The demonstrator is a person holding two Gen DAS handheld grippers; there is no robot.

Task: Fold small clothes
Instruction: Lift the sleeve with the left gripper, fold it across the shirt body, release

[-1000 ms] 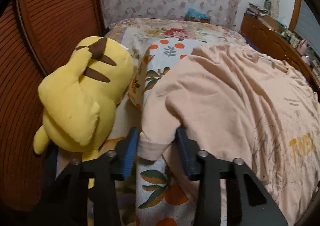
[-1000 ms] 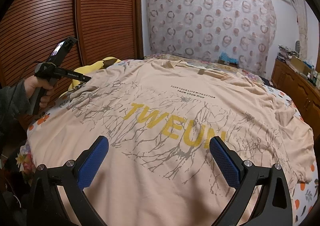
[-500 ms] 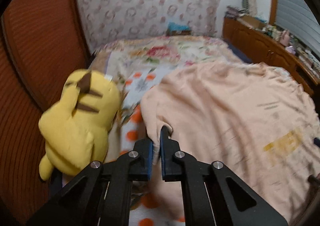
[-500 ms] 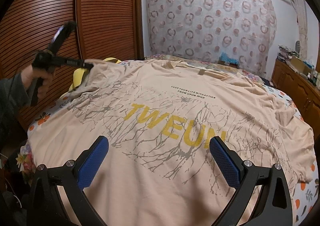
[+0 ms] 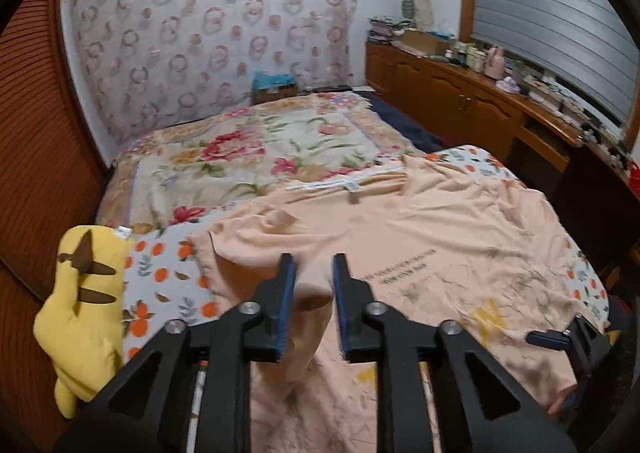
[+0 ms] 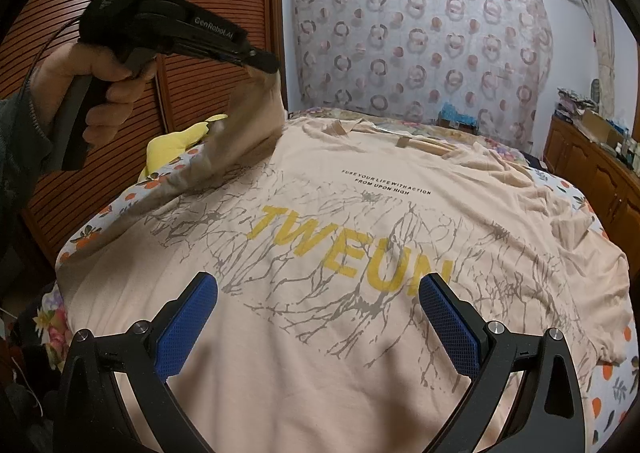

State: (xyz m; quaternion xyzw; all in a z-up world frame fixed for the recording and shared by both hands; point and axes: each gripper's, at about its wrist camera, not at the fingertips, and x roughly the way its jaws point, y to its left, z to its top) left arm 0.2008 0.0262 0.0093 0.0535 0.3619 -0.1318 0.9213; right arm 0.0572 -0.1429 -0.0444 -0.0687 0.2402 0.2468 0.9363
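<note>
Nearest, the right gripper (image 6: 318,327) hangs over the near edge of the bed (image 5: 256,149), its blue pads spread wide with nothing between them, above the peach T-shirt (image 6: 360,237) that lies print-up across most of the orange-patterned sheet (image 5: 168,285). At the bed's left edge, the left gripper (image 5: 313,295), held in a hand (image 6: 92,93), lifts the shirt's left sleeve (image 5: 308,317) clear of the bed; its jaws have just been widening, the sleeve fabric hangs between them, and firm pinching cannot be told. A yellow plush toy (image 5: 80,317) lies along the left edge beside a slatted wooden wardrobe (image 6: 120,157). Farther on, a floral quilt (image 5: 248,157) covers the far end; beyond, a ring-patterned curtain (image 6: 420,45); at right, a wooden sideboard (image 5: 460,101)
</note>
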